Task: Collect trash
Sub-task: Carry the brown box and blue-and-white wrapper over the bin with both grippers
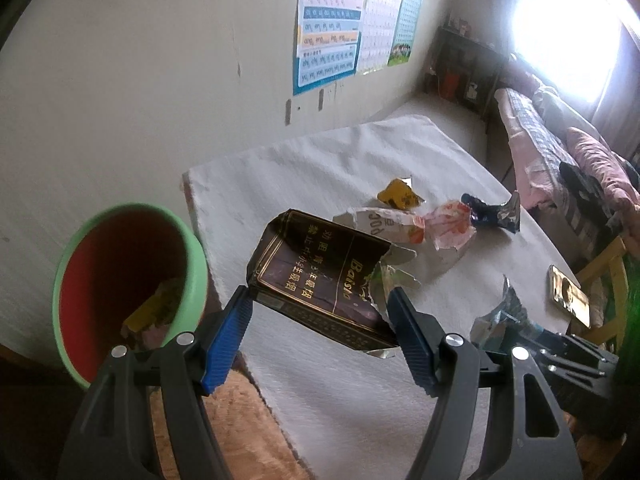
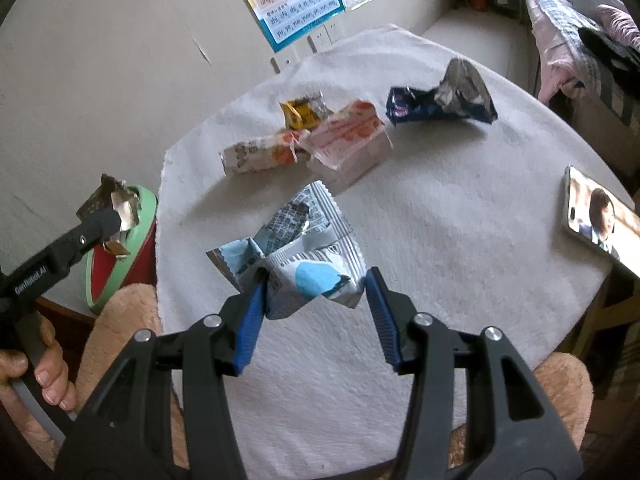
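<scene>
Left tongs [image 1: 320,312] gripping cigarette pack [image 1: 320,276], right tongs [image 2: 316,300] pinching wrapper [image 2: 304,264]

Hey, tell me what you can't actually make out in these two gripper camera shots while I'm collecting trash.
- Bin contents: left wrist view shows only a yellowish scrap; the depths are dark, and the right wrist view shows just the rim.
- Cigarette pack: its underside is hidden, and the left gripper covers its lower corners.
- Blue-and-white wrapper print: too crumpled and blurred to read in the right wrist view.
- Phone: cut off by the fisheye edge.
- Window: overexposed.
</scene>
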